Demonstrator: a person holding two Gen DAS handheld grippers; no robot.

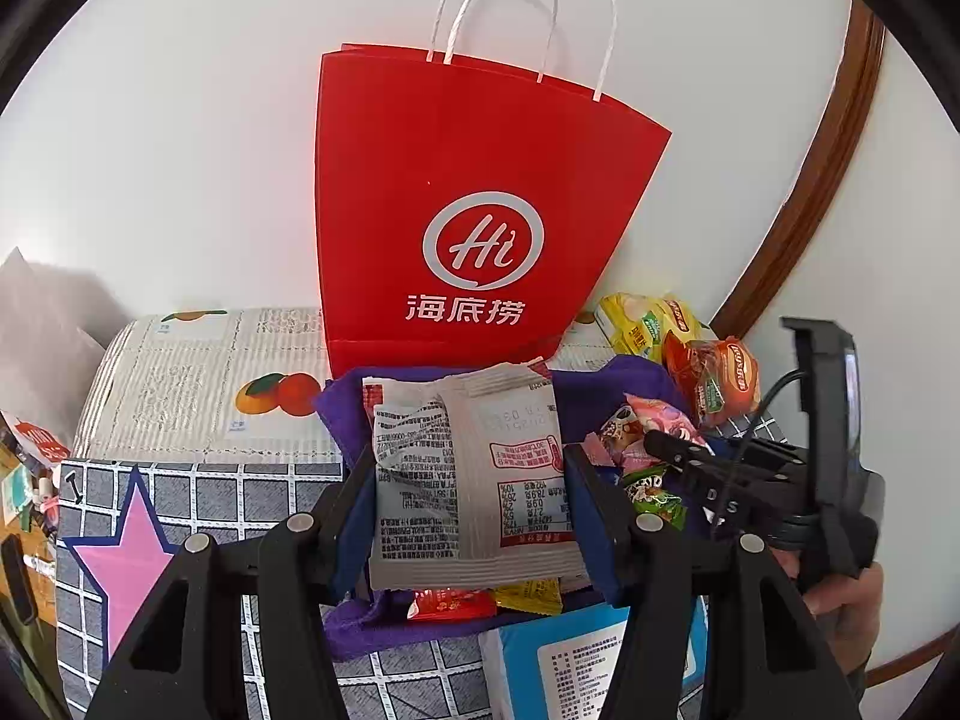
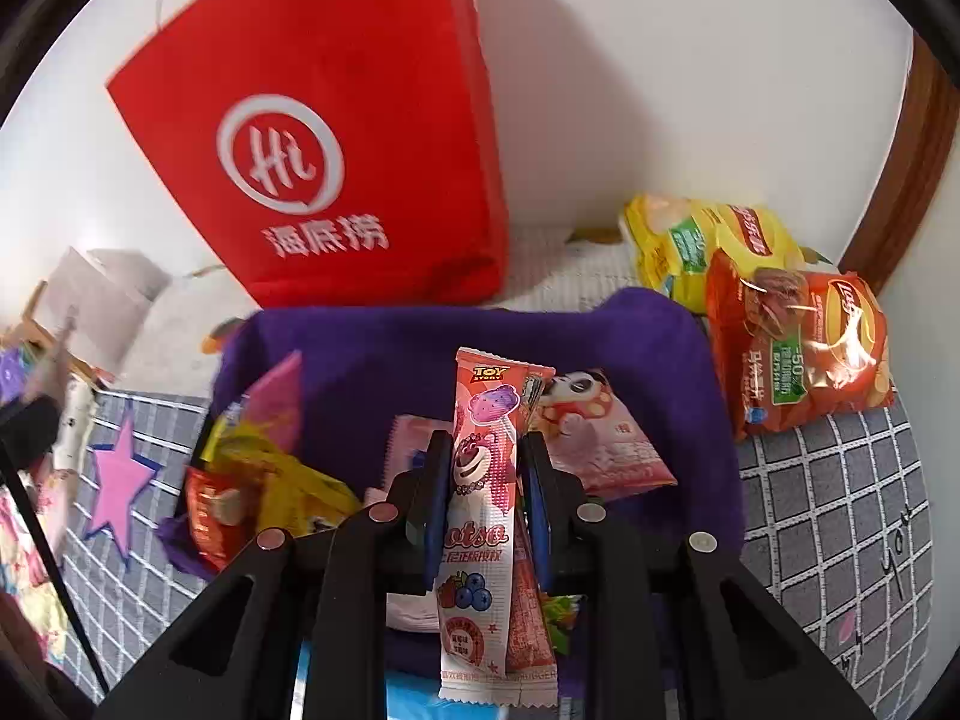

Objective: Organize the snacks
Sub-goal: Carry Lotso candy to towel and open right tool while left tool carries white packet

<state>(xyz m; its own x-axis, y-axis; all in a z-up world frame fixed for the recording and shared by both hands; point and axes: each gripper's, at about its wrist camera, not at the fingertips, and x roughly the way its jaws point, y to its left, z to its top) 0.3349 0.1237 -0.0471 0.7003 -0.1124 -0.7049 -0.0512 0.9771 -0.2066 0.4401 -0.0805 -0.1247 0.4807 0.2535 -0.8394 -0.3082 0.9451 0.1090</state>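
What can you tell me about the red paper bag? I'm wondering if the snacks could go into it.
The red paper bag stands upright against the white wall, at the back of the surface, behind the purple cloth with the snacks. It looks like smooth matte paper with side gussets, bears a white round "Hi" logo with Chinese characters beneath, and has two white twisted-cord handles standing up. Its mouth appears slightly open; the inside is not visible.

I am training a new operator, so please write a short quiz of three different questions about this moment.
1. True or false: the red paper bag lies flat.
2. Which gripper holds the pink Lotso stick packet? A left, B right.
3. Fill in: the left gripper holds a ____ sachet.

Key: 1 false, it stands upright. 2 B, the right gripper. 3 white.
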